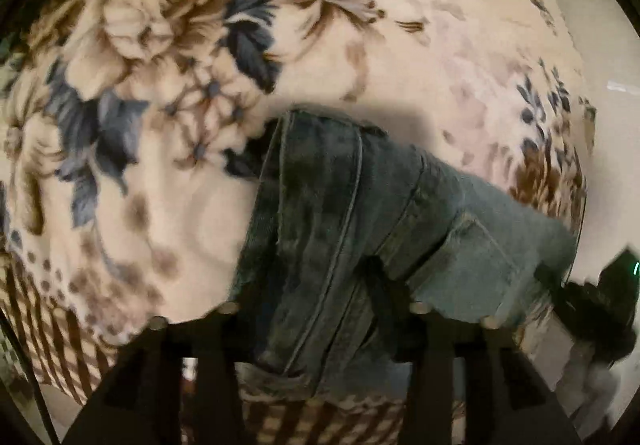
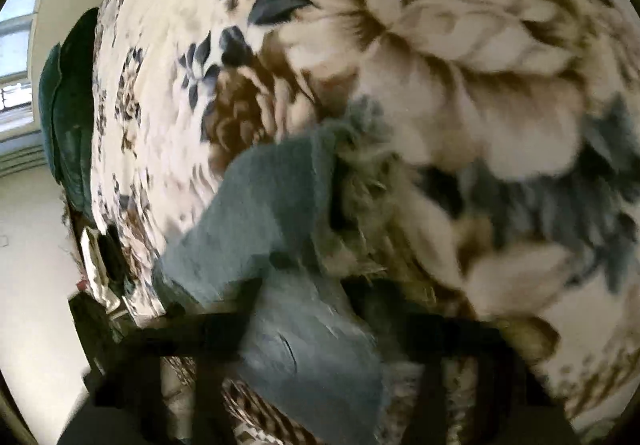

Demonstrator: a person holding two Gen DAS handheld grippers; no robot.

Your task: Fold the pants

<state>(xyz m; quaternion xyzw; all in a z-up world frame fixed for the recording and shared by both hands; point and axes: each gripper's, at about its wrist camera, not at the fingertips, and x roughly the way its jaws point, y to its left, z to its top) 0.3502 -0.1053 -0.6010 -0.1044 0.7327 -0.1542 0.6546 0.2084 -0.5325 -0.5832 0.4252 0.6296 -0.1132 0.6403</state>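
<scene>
Blue denim pants hang above a floral blanket. In the left wrist view the waistband and a seam run down between my black fingers; my left gripper is shut on the pants near the waist. In the right wrist view a frayed leg end of the pants passes between my fingers; my right gripper is shut on the cloth. The right wrist view is blurred. The right gripper also shows at the right edge of the left wrist view.
A cream blanket with brown roses and blue leaves covers the bed under both grippers; it also fills the right wrist view. A dark green cushion and a window lie at the left of that view. Pale floor lies beyond the bed's edge.
</scene>
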